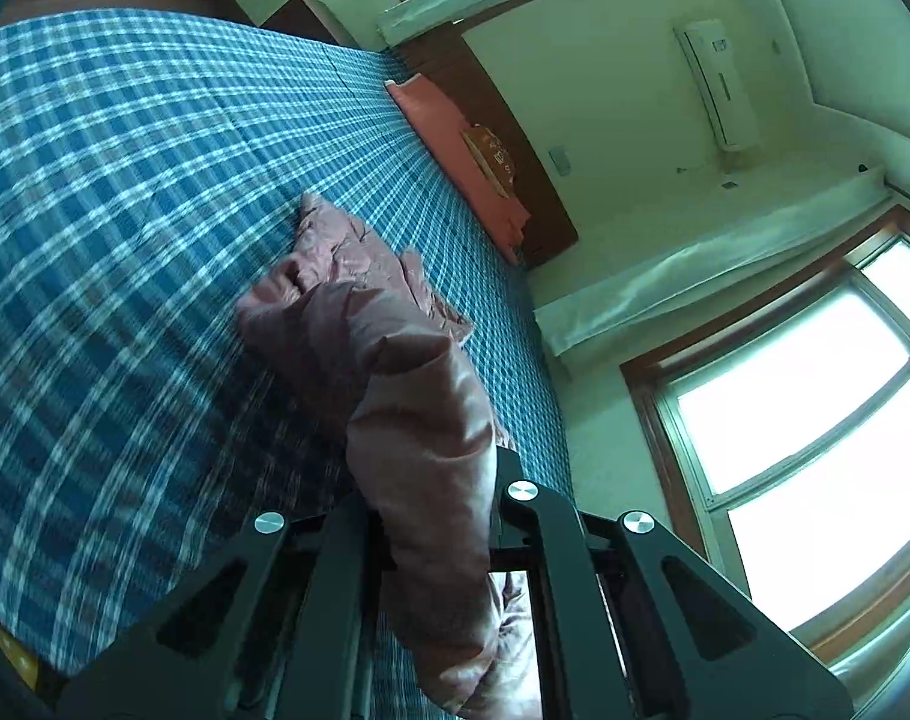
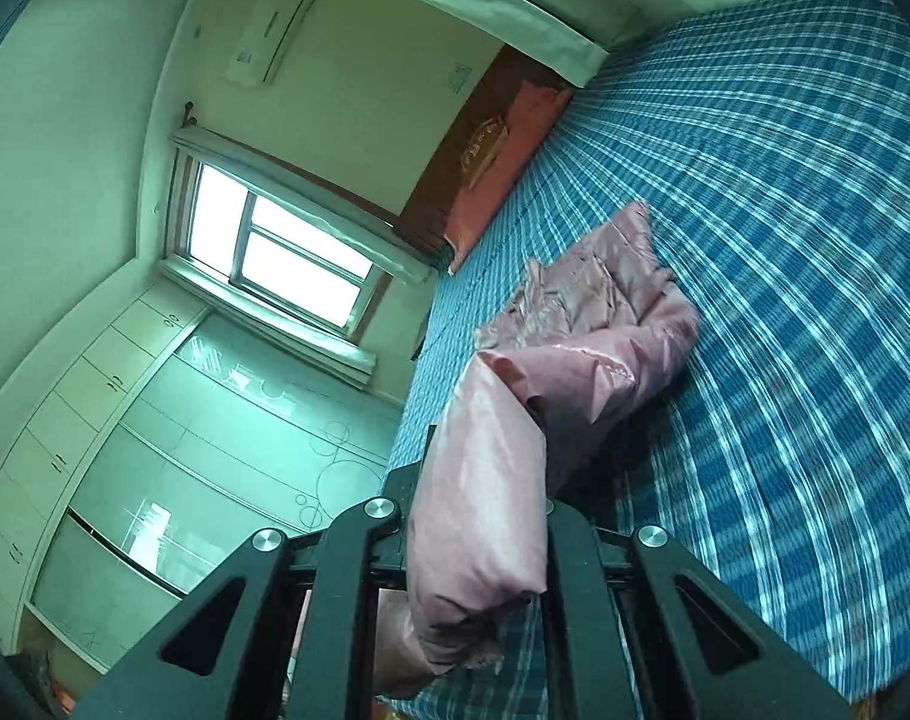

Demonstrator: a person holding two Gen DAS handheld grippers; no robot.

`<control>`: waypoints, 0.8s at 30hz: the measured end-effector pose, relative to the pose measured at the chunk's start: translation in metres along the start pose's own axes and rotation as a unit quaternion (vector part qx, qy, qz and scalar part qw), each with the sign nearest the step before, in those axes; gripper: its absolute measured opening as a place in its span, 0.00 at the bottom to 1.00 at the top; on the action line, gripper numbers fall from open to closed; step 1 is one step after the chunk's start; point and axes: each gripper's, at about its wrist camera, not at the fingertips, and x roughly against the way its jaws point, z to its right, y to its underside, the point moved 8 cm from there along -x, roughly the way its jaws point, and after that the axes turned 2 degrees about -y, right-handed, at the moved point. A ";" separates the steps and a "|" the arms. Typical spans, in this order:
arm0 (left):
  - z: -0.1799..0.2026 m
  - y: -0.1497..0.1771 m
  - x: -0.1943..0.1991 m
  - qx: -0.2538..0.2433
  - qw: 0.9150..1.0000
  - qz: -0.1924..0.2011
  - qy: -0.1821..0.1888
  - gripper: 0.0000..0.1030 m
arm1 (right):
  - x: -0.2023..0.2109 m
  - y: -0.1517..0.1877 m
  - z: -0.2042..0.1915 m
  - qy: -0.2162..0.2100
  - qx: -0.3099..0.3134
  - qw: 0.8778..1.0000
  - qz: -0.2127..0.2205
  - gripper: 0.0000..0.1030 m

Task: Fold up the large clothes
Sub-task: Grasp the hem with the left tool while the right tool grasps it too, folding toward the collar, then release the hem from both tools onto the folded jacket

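Hand-held gripper [image 1: 431, 480] around pink garment [image 1: 395, 372]

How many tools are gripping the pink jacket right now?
2. The left tool clamps one bunched end of the pink jacket; the right tool clamps another.

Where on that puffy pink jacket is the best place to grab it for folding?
By its edge, as now: the left gripper and right gripper each pinch a bunched hem of the pink jacket, coming in low from the near side of the blue plaid bed. The padded middle looks too thick to pinch well.
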 end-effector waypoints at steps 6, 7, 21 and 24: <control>0.013 -0.063 -0.070 -0.011 1.000 0.012 -0.011 0.05 | -0.072 -0.066 -0.001 -0.011 0.003 1.000 0.003 0.10; 0.013 -0.071 -0.081 -0.014 1.000 0.012 -0.016 0.05 | -0.085 -0.076 0.001 -0.010 0.004 1.000 0.003 0.11; -0.034 -0.170 -0.276 -0.043 0.988 0.000 -0.151 0.05 | -0.268 -0.175 0.098 0.096 -0.049 0.994 -0.014 0.11; -0.048 -0.179 -0.305 -0.047 0.984 -0.013 -0.171 0.05 | -0.291 -0.181 0.121 0.121 -0.055 0.991 -0.021 0.11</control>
